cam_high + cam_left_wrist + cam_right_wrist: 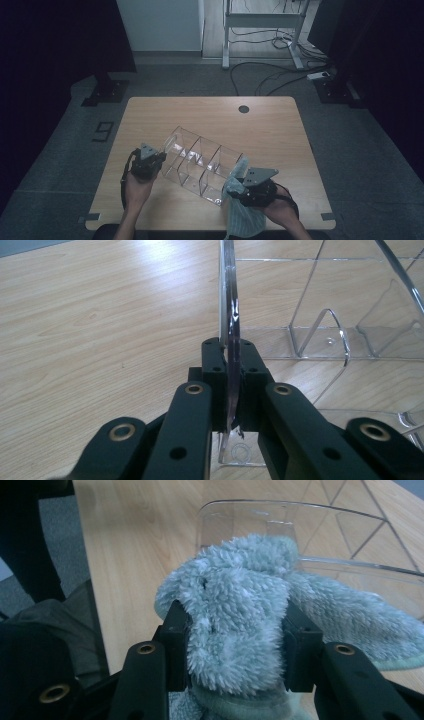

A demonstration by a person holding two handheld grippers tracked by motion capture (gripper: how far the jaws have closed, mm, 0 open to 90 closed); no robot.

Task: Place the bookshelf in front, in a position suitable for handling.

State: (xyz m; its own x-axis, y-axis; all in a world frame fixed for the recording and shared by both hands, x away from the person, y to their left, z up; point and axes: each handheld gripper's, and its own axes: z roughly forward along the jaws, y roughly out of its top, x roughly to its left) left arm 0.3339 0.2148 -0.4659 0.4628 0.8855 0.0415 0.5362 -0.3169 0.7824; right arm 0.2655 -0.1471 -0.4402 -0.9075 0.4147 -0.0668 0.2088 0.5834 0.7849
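A clear plastic organizer with several compartments lies tilted across the middle of the wooden table. My left gripper is shut on the organizer's left end wall; that thin clear edge is pinched between its pads. My right gripper is shut on a fluffy light-blue cloth, which bulges out between the jaws. The cloth presses against the curved rim of the organizer's right end and hangs down over the table's near edge.
A round cable hole sits near the table's far edge. Beyond the table stand a white desk frame, loose cables on the grey floor and a white cabinet. The person's dark clothing shows beside the table's near edge.
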